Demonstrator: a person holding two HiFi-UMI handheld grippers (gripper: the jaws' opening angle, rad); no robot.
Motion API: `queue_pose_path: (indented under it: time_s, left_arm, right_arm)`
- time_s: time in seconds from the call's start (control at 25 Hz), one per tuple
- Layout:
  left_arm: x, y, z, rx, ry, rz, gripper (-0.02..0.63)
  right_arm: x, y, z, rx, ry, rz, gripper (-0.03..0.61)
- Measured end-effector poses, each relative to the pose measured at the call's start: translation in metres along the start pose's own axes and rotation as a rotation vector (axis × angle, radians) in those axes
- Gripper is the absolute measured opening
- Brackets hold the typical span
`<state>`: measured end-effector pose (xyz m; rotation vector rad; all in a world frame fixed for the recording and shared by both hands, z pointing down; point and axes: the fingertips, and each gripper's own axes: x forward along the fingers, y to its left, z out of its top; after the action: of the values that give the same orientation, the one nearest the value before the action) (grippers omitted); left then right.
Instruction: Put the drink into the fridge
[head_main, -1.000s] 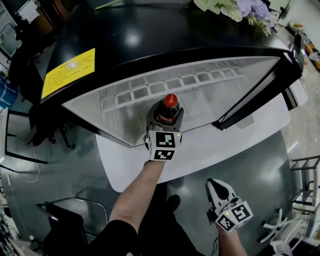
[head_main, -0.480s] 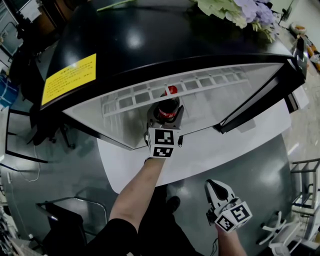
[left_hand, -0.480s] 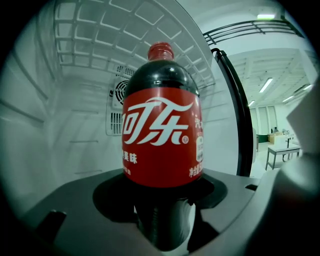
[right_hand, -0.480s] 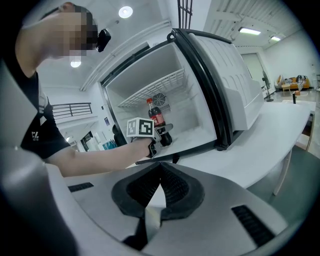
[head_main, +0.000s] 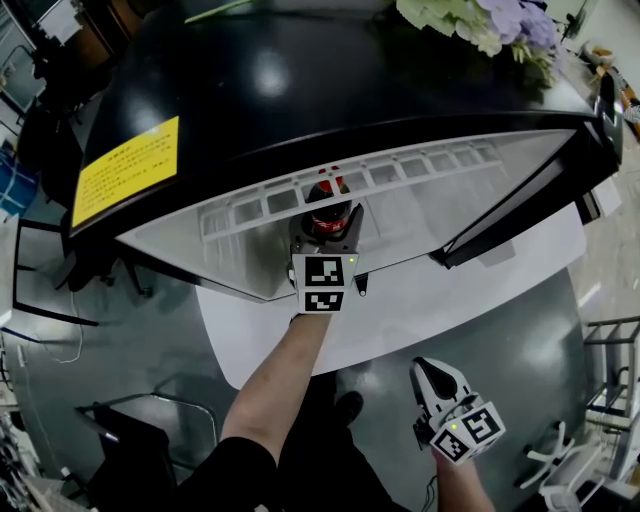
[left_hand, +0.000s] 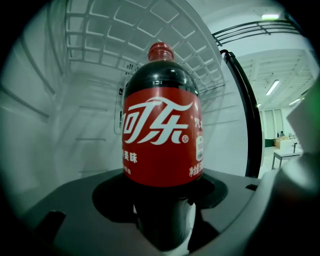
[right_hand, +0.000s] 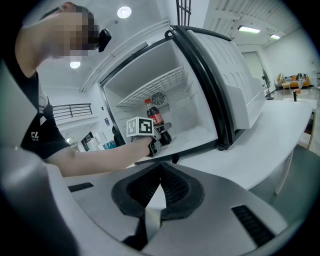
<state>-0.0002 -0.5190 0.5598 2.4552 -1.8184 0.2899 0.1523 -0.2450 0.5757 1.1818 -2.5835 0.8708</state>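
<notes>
There is one drink, a plastic bottle (left_hand: 161, 135) that is round and smooth. The drink in it is dark. It has a red label with white writing and a red cap. The left gripper (head_main: 329, 228) squeezes the low, dark part of the bottle between its two grey jaws.

The bottle stands straight up, with its long side going up and down and its cap at the top. It is inside the one fridge (head_main: 300, 90), just under the one white wire shelf (right_hand: 150, 91). It may sit on the fridge floor, but the right gripper view is too small to be sure.

The fridge is shiny black on top and smooth white inside. Its door (right_hand: 235, 75) is swung open. One yellow sticker (head_main: 125, 170) is on the black top. The fridge stands on a white table (head_main: 450, 290).

There are two grippers. The right gripper (head_main: 430, 375) is low and well apart from the fridge. Its ribbed black jaws are pressed together with nothing between them.
</notes>
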Motion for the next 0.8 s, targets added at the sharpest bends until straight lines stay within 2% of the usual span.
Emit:
queue_pose_path:
  time_s: [0.32, 0.44, 0.8]
  left_arm:
    - [-0.003, -0.001, -0.002, 0.014, 0.009, -0.012, 0.307]
    - [-0.009, 0.000, -0.004, 0.012, 0.015, -0.019, 0.328]
    - [-0.043, 0.002, 0.001, -0.010, 0.056, -0.006, 0.331]
  right_arm:
    - [0.002, 0.007, -0.006, -0.001, 0.011, 0.010, 0.015]
    - [-0.001, 0.010, -0.005, -0.005, 0.009, 0.010, 0.015]
    - [-0.014, 0.039, 0.024, -0.051, -0.010, 0.026, 0.015]
